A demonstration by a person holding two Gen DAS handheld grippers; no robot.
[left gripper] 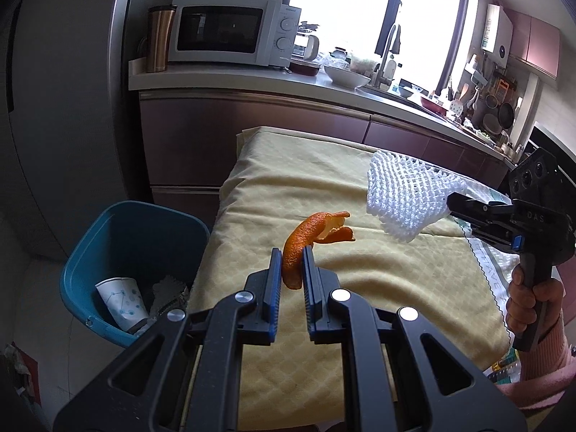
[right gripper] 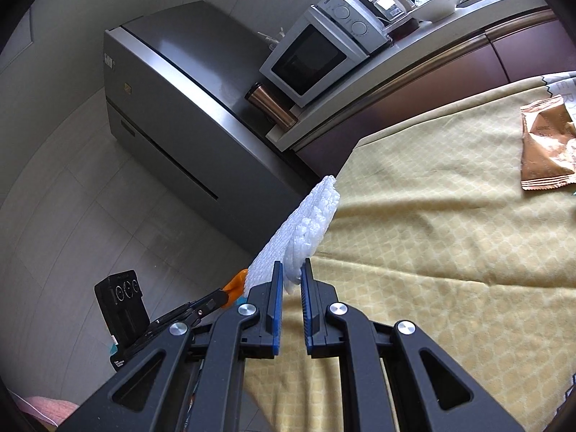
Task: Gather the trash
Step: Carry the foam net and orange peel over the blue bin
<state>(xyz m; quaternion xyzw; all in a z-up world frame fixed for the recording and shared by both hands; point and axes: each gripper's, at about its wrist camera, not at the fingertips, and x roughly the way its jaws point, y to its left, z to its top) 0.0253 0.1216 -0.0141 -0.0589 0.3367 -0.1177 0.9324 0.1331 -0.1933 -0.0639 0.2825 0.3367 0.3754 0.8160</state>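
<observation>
My left gripper (left gripper: 292, 257) is shut on a curled orange peel (left gripper: 306, 239), held above the yellow tablecloth (left gripper: 360, 270). My right gripper (right gripper: 291, 270) is shut on a white foam fruit net (right gripper: 309, 223), lifted over the table's left end. In the left wrist view that right gripper (left gripper: 451, 203) comes in from the right with the foam net (left gripper: 403, 194) hanging from its tips and a hand (left gripper: 532, 302) on its handle. The left gripper (right gripper: 225, 297) shows in the right wrist view at lower left with a bit of peel (right gripper: 237, 284). A blue bin (left gripper: 133, 252) stands on the floor left of the table.
The bin holds a paper cup (left gripper: 122, 302) and crumpled paper. A brown snack wrapper (right gripper: 547, 144) lies on the cloth at the far right. Behind the table runs a counter with a microwave (left gripper: 230, 30), a tumbler (left gripper: 158, 37) and dishes. A grey fridge (right gripper: 172, 115) stands left.
</observation>
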